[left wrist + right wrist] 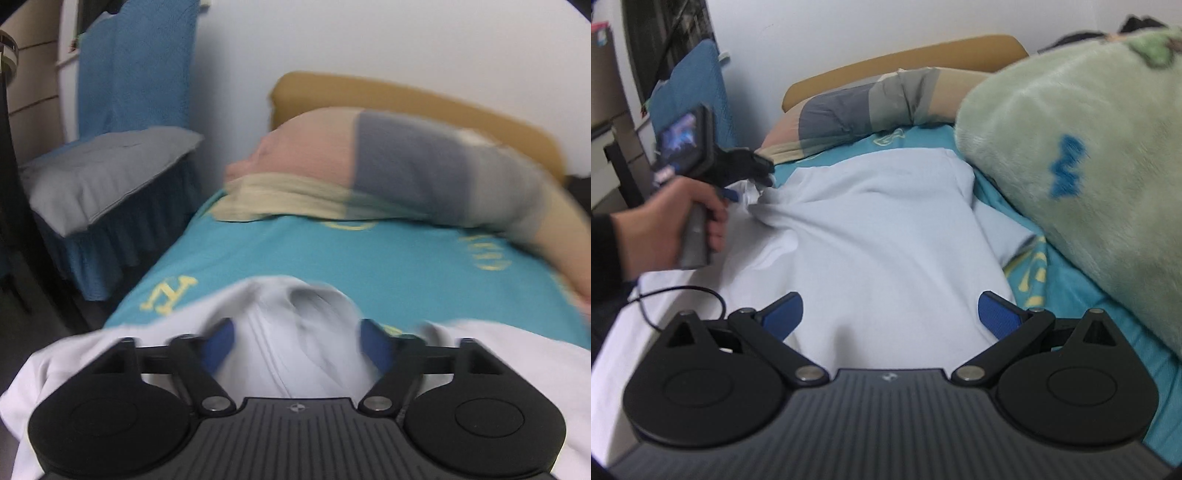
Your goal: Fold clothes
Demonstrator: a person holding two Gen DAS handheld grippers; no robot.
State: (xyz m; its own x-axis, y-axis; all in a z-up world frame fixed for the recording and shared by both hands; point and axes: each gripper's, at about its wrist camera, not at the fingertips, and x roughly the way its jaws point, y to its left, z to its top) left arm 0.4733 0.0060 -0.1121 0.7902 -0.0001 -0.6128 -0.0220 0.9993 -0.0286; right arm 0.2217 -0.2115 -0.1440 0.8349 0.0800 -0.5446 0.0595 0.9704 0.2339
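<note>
A white garment [879, 229] lies spread on the teal bed sheet [923, 136]. My left gripper [297, 338] has its blue fingers [219, 345] wide apart, with a raised fold of the white garment [295, 332] bunched between them; the view is blurred. It also shows in the right wrist view [759, 175], held by a hand at the garment's left edge. My right gripper [890, 314] is open and empty, just above the garment's near part.
A pillow [388, 162] in peach and grey lies at the head of the bed by the tan headboard [406, 96]. A fluffy green blanket [1082, 158] is piled on the right. A blue-covered chair with a grey cushion [107, 170] stands left of the bed.
</note>
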